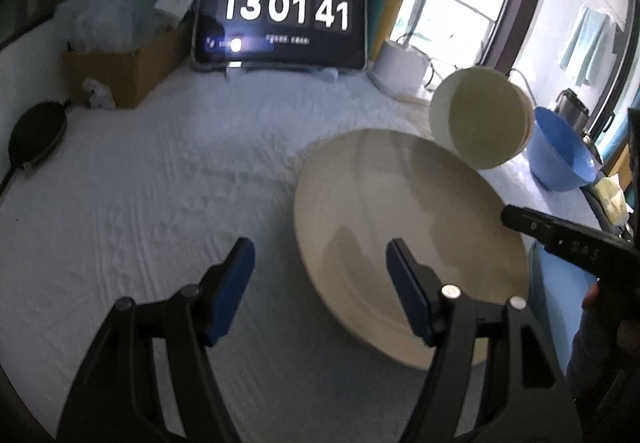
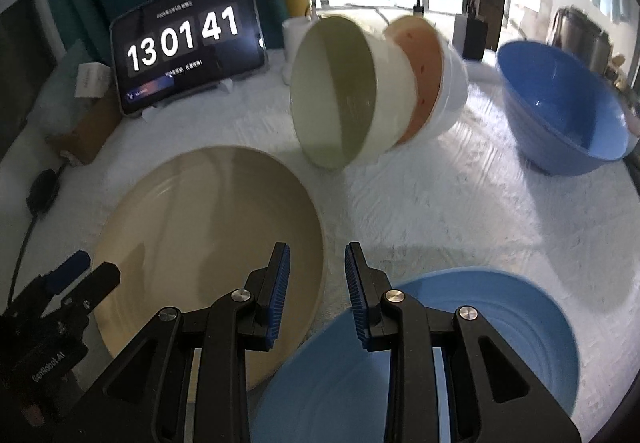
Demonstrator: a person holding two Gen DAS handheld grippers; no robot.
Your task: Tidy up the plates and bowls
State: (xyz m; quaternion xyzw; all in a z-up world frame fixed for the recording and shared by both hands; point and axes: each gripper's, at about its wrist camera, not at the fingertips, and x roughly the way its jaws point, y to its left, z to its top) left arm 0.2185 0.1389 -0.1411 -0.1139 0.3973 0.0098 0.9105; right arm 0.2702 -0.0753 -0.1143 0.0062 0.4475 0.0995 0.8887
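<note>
Mid-table, beige plate [image 2: 208, 243] sits touching blue plate [image 2: 480, 343]; left gripper [image 1: 320, 271] gapes wide, right gripper [image 2: 316, 275] narrower, both empty.

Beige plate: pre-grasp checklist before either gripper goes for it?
1. Left gripper open: ok.
2. Right gripper open, nothing between its fingers: ok.
3. Beige plate bare, nothing on it: ok.
4. Blue plate overlapping the beige rim: cannot tell.
5. Tipped bowl stack clear of the beige plate: ok in the right wrist view.
6. Blue bowl upright, out of the way: ok.
</note>
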